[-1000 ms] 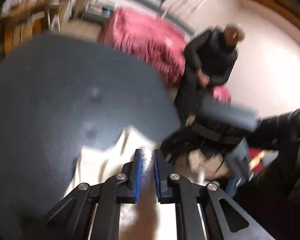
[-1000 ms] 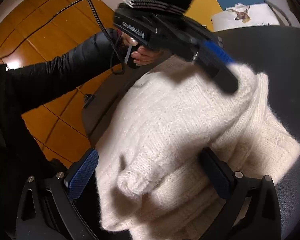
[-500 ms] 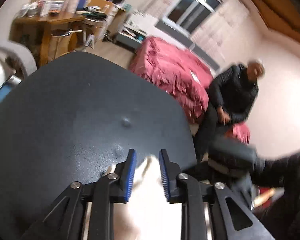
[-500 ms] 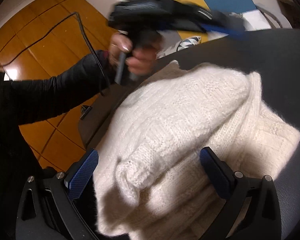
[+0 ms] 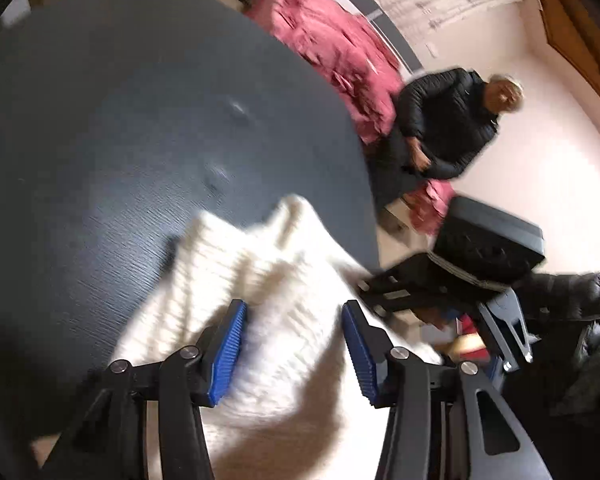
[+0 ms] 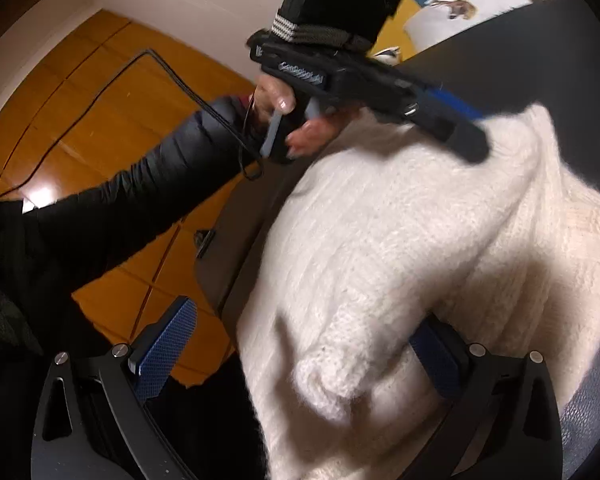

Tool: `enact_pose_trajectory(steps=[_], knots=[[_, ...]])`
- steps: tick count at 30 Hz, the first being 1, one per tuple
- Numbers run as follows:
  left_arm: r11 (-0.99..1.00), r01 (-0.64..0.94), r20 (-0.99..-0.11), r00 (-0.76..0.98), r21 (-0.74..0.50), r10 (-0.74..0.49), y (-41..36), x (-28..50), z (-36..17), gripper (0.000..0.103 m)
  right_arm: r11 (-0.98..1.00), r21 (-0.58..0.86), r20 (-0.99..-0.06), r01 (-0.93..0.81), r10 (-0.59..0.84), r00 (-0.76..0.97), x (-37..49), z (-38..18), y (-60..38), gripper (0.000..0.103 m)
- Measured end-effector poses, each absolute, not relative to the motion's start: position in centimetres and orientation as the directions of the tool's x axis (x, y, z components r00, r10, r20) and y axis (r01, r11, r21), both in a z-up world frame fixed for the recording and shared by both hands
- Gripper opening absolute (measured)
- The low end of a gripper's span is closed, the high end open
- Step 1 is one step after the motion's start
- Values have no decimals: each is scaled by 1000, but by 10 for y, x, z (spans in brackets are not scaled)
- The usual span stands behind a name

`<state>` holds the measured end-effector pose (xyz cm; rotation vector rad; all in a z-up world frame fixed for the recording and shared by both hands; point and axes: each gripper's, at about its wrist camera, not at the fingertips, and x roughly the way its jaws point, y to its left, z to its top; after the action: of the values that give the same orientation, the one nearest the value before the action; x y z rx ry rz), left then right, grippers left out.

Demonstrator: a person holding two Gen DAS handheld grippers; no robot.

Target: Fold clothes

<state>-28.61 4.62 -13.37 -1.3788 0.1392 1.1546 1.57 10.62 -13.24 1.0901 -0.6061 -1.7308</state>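
Observation:
A cream knitted sweater (image 5: 228, 264) lies folded in a thick bundle (image 6: 380, 240) near the edge of a round dark grey table (image 5: 120, 120). My left gripper (image 5: 294, 312) points down at the bundle's top. Its jaws are opening, with knit between the blue pads but not pinched. From the right wrist view the same left gripper (image 6: 460, 136) rests at the sweater's far upper edge, held by a hand (image 6: 276, 100). My right gripper (image 6: 304, 316) is open wide around the near rolled fold. One pad is hidden behind the knit, the other hangs free over the floor.
The table edge (image 6: 236, 264) runs just left of the sweater, with orange wooden floor (image 6: 100, 112) and a black cable (image 6: 112, 80) below. A person in a black jacket (image 5: 448, 120) sits beyond the table beside a pink-covered bed (image 5: 332, 48).
The left gripper went from shut to wide apart. It rose off the sweater, then dropped back onto its top. The right gripper stayed open around the near fold and rolled slightly.

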Motion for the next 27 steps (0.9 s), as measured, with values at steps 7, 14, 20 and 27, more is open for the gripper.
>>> enact_pose_trajectory(steps=[7, 14, 20, 27], knots=[[-241, -819, -718, 267, -520, 643, 39, -255, -106, 20, -528, 721, -478, 449, -848, -229, 22, -125, 102, 78], [-300, -868, -721, 92, -396, 686, 45, -230, -88, 21, -675, 582, -580, 454, -735, -350, 36, -104, 93, 29], [-470, -743, -759, 78, -477, 646, 52, -264, -125, 37, -648, 686, -541, 332, -759, -362, 35, -143, 100, 26], [-593, -673, -678, -182, -442, 712, -23, -266, -80, 36, -603, 734, -504, 313, -792, -343, 22, -144, 111, 37]])
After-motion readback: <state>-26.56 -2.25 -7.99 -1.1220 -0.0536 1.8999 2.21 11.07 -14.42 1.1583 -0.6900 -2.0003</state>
